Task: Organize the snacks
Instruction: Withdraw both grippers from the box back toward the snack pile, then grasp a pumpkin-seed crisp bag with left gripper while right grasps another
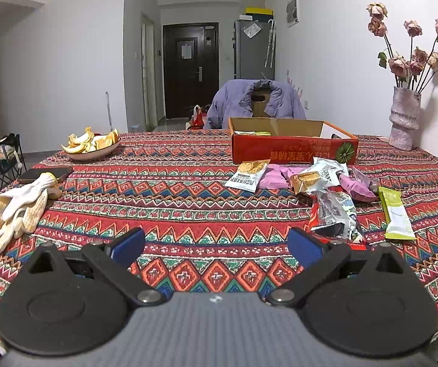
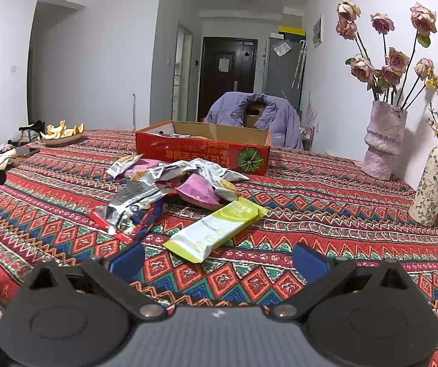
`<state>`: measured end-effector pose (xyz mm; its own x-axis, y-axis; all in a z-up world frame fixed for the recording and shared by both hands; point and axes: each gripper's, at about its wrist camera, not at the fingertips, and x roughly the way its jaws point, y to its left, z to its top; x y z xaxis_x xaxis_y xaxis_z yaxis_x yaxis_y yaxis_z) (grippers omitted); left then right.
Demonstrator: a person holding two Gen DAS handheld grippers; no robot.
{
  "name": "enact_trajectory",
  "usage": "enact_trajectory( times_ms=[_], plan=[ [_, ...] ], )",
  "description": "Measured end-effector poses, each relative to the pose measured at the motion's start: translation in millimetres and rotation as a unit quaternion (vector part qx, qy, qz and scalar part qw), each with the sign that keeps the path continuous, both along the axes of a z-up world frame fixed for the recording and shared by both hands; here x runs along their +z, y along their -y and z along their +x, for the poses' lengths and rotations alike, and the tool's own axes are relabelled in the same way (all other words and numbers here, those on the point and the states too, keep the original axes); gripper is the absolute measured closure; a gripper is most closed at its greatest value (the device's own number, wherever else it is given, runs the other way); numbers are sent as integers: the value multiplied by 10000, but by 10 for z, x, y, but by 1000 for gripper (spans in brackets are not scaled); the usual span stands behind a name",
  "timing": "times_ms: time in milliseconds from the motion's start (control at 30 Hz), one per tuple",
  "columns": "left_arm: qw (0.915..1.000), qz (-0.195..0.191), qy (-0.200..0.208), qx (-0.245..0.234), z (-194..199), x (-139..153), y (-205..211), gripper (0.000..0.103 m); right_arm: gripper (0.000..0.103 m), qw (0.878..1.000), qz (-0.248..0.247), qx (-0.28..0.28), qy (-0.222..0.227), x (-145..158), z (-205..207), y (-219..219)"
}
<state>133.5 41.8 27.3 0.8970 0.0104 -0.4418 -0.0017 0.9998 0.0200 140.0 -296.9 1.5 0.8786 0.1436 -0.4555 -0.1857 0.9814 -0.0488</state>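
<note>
A desk (image 1: 188,214) under a red patterned cloth carries the extras. Near its far left corner sits a shallow dish of orange peels (image 1: 92,144). Closer along the left edge lies a dark phone (image 1: 45,173), with a heap of white work gloves (image 1: 11,211) just beside it. At the right edge stand a lumpy pink vase of faded roses (image 2: 382,143) and, nearer, a cream floral vase with yellow sprigs (image 2: 431,183). Beyond the far edge, a purple jacket (image 1: 234,104) hangs over a chair.
</note>
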Motion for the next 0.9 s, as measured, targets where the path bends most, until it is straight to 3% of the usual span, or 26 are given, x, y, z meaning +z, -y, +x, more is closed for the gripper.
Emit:
enact_trajectory(
  times_ms=[400, 633, 700, 900],
  plan=[
    [9996, -30, -233, -161, 466, -76, 15, 2, 1, 9985, 441, -151, -275, 60, 506, -10],
    [9983, 127, -334, -453, 1166, -99, 98, 5, 9, 9893, 1362, -299, -439, 126, 1117, 64],
    [9976, 164, -335, -583, 1421, -97, 124, 9, 14, 9892, 1350, -292, -487, 128, 1307, 43],
    [9942, 427, -443, -887, 2228, -213, 208, 19, 15, 9895, 1288, -296, -580, 158, 1860, -8]
  ],
)
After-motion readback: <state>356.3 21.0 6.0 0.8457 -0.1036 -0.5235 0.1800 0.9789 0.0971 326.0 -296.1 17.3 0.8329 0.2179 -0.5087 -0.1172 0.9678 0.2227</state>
